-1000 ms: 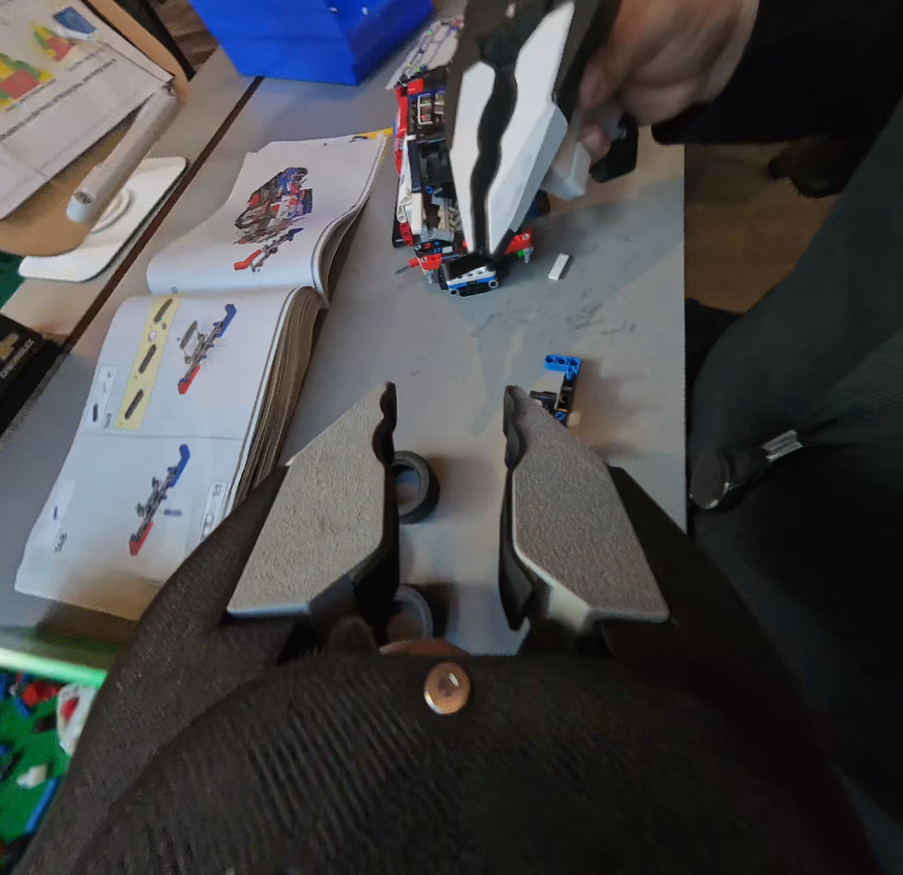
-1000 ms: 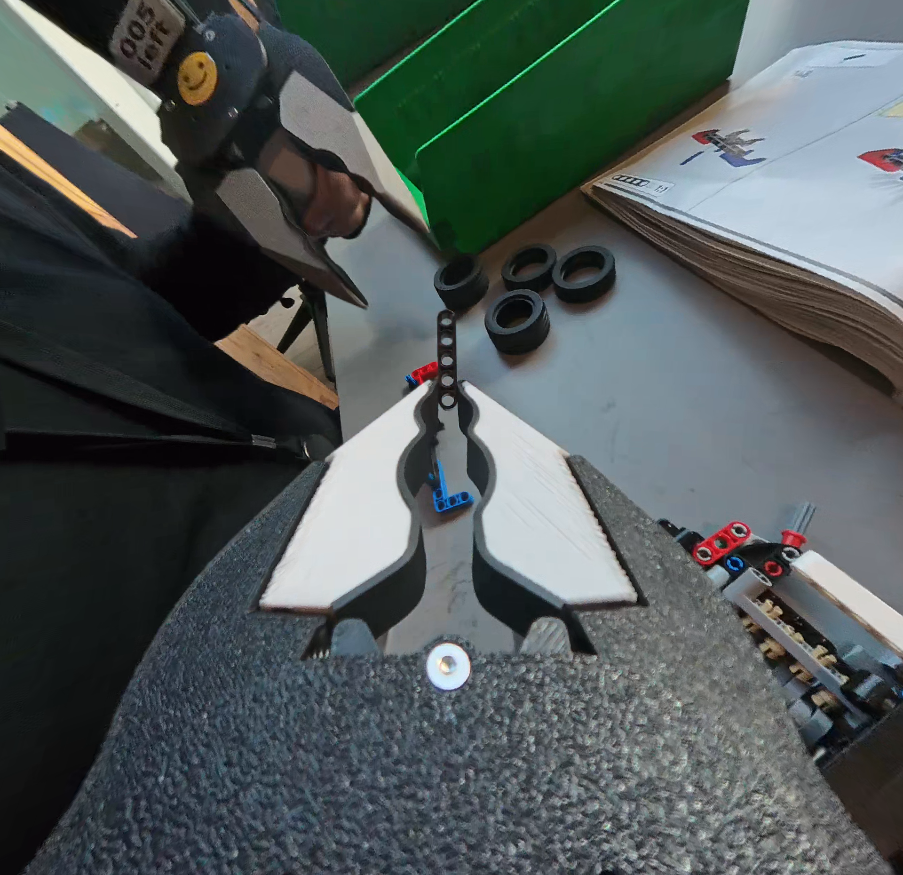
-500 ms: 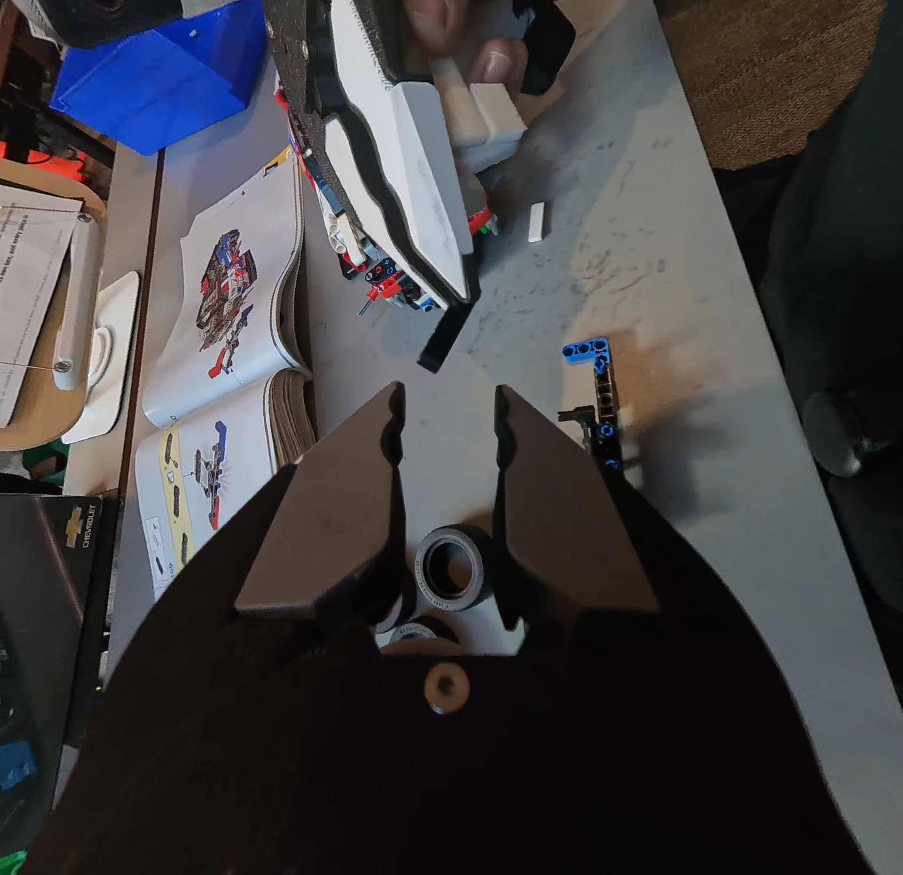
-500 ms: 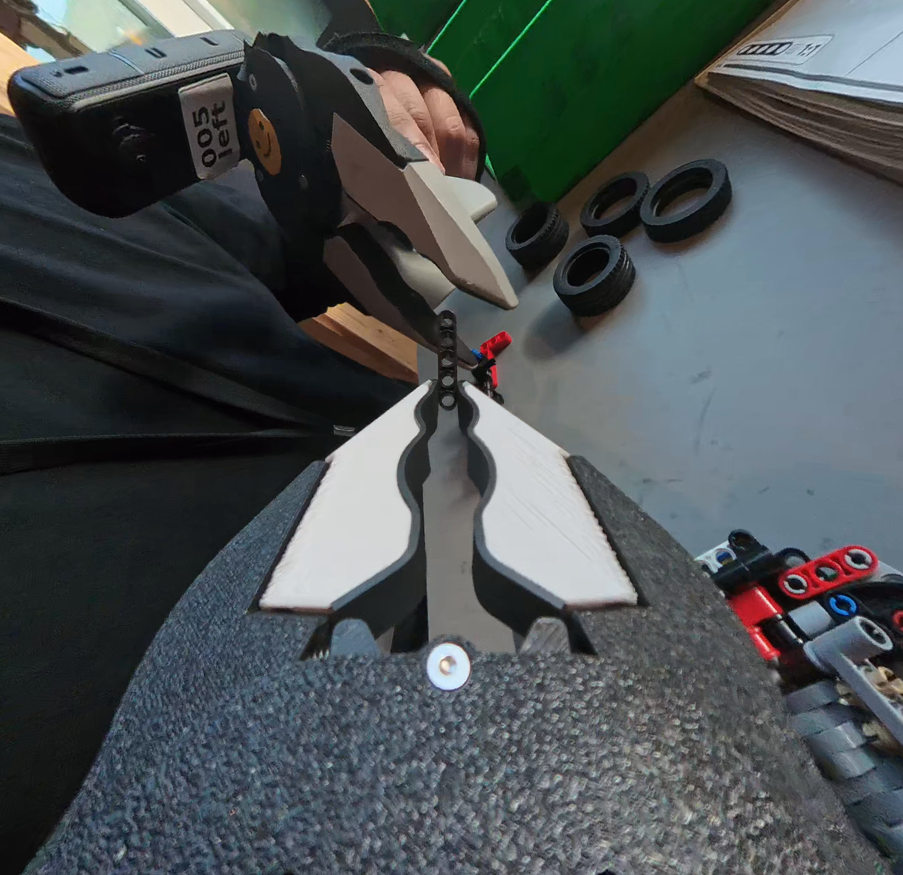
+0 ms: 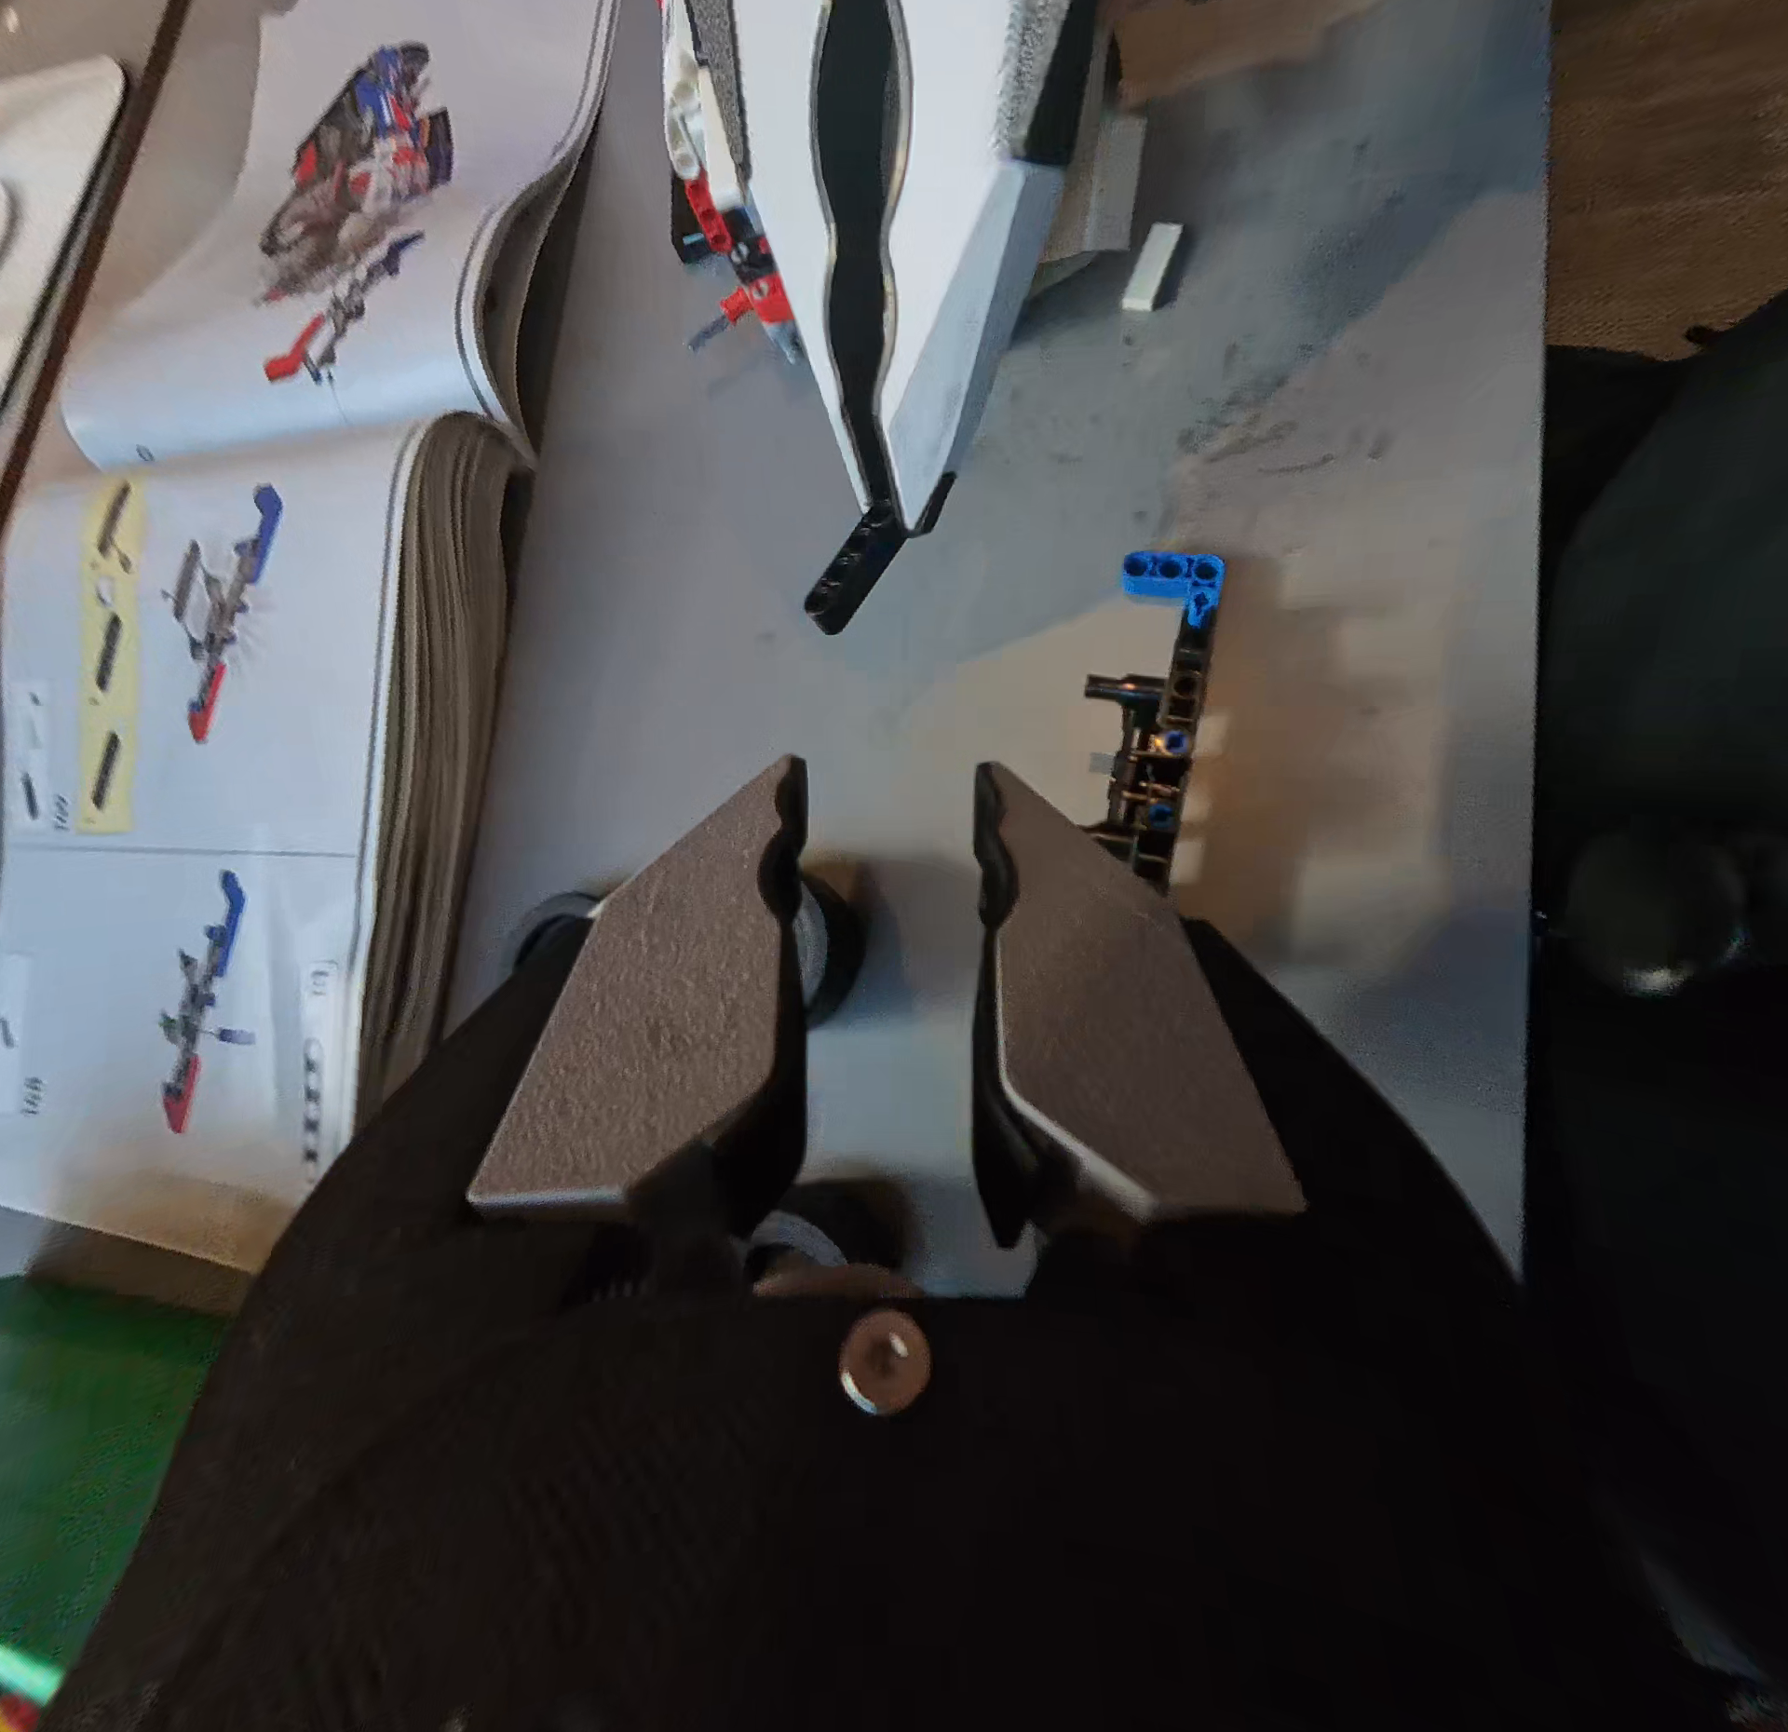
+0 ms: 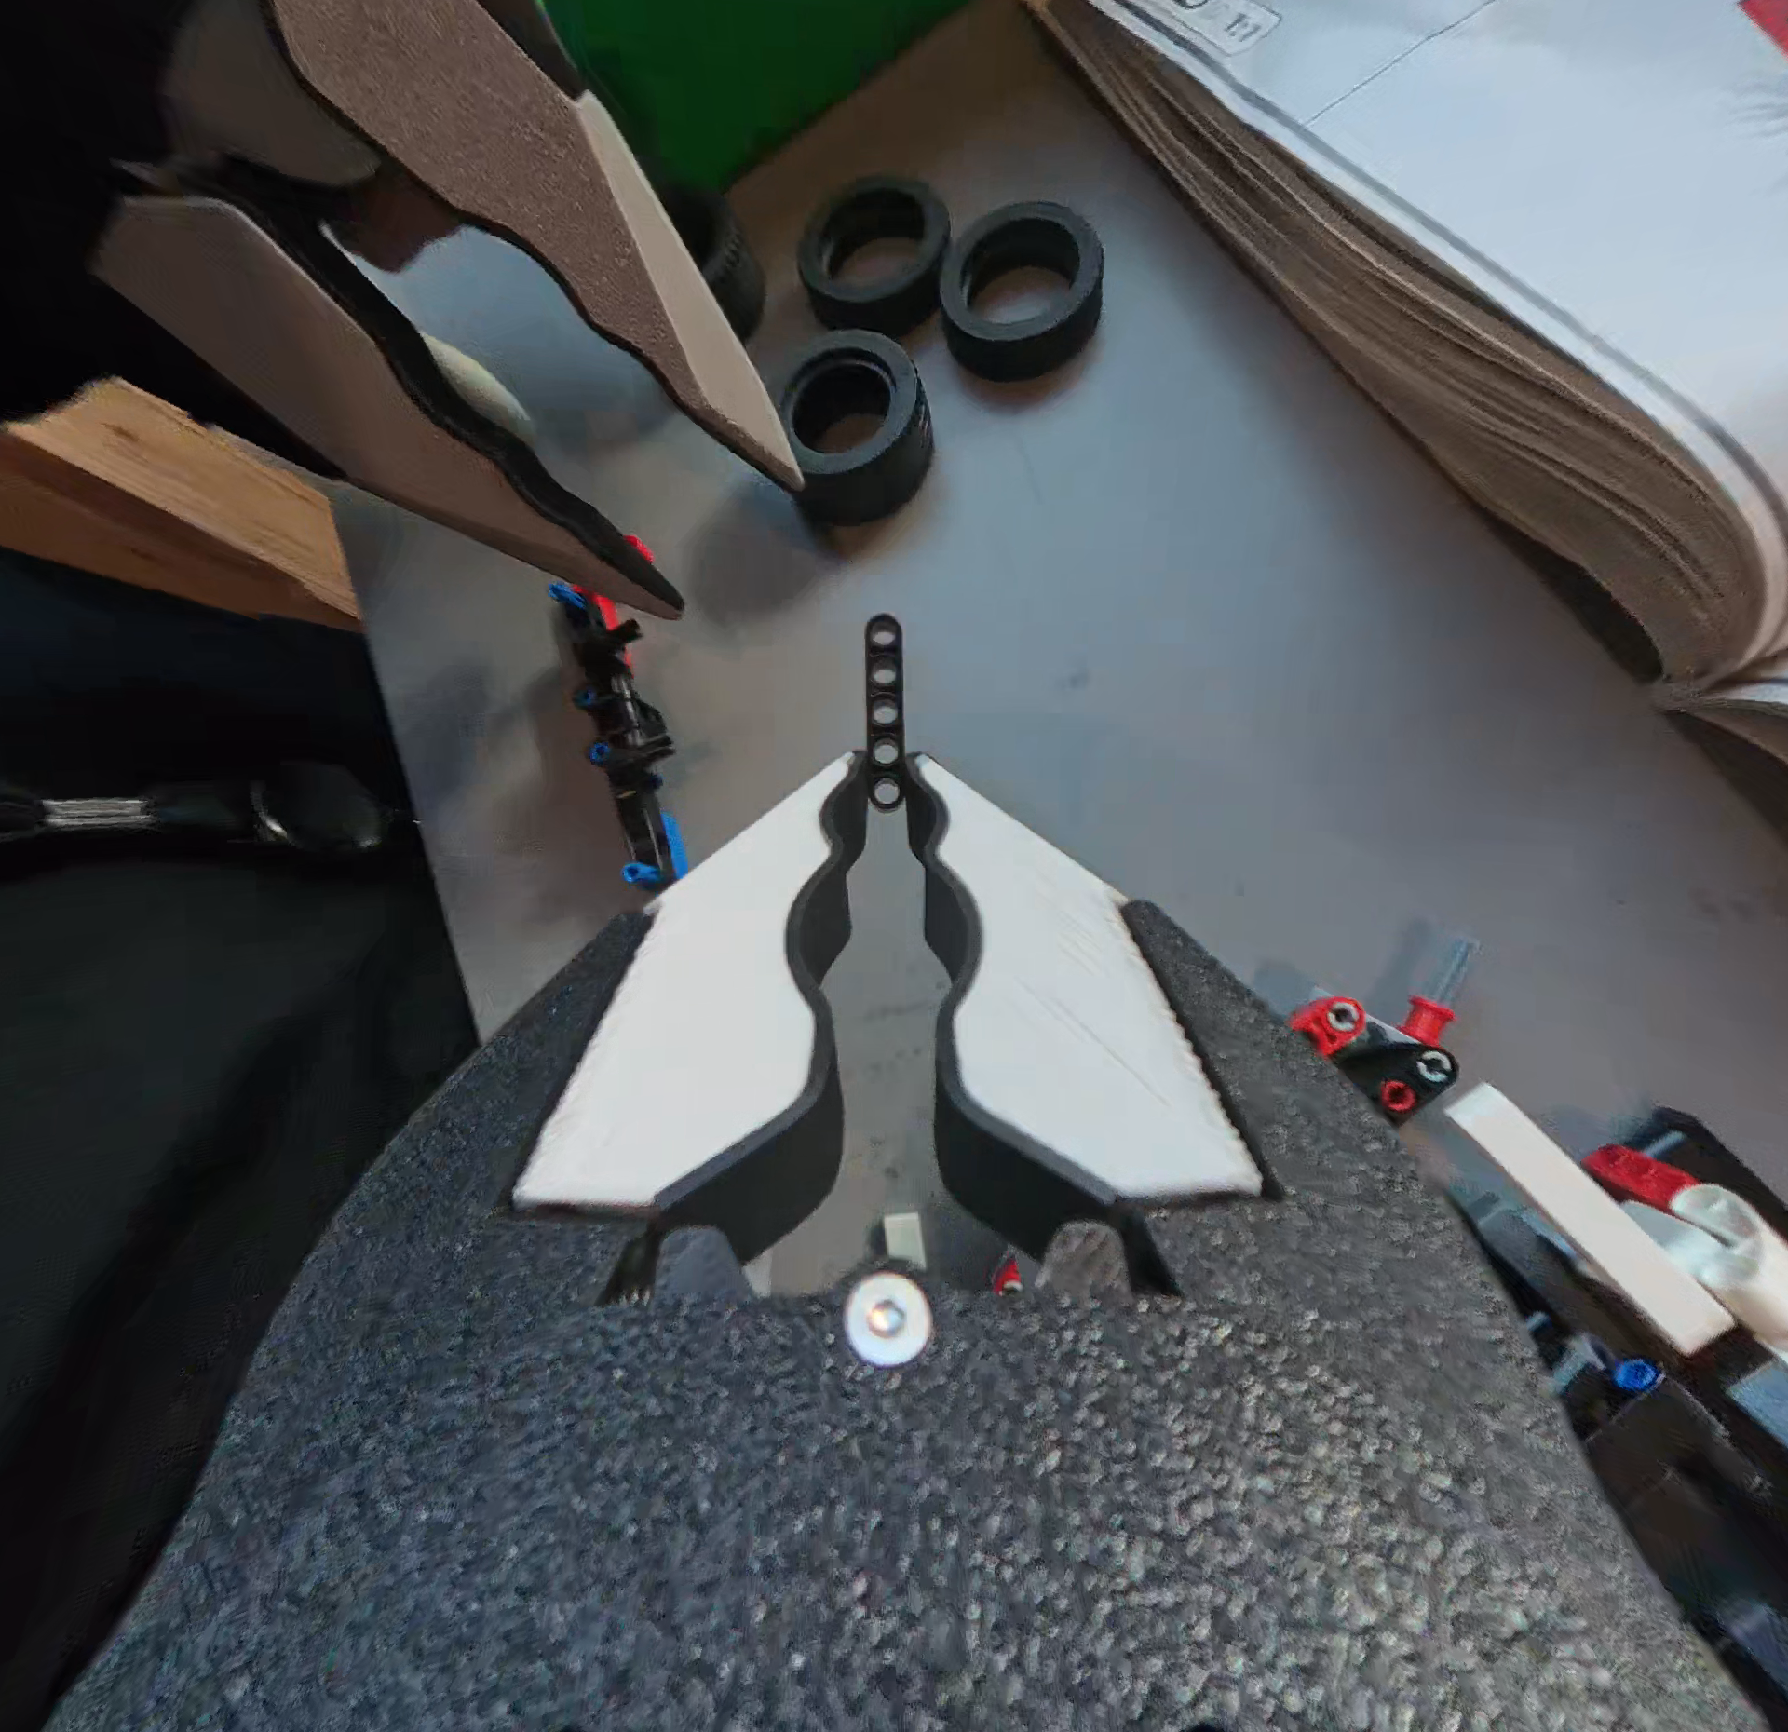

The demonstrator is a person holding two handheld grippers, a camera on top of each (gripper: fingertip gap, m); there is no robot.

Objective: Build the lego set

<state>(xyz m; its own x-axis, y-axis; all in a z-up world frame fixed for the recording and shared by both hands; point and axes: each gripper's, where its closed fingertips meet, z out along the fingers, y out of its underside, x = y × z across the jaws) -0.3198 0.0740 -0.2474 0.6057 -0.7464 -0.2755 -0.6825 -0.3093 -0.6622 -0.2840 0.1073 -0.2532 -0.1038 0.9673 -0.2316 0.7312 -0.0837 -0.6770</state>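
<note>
Two hand-held grippers face each other over a grey table (image 5: 677,621). The right gripper (image 6: 885,766), with white fingers, is clamped on a thin black holed beam (image 6: 883,708), which sticks straight out beyond its tips, long axis in line with the fingers. The left gripper (image 5: 888,805), with dark fingers, has its jaws apart and nothing between them.

The small black sub-assembly (image 5: 1166,708), with a blue L-shaped piece at its far end, lies flat near the table's edge. From the left gripper it sits just off to the right of the right-hand finger, its long axis running roughly parallel to the fingers. The left gripper is nearer to it; the beam's free end hangs over bare table, well apart from it.

Black tyres (image 6: 1021,278) lie loose beside an open instruction booklet (image 5: 242,621). In the left wrist view two tyres are mostly hidden under the left gripper's finger. The larger red, white and black model (image 6: 1587,1202) is cut off at the frame edge. Whether the beam touches the table is probably no, though the angle makes it hard to tell
</note>
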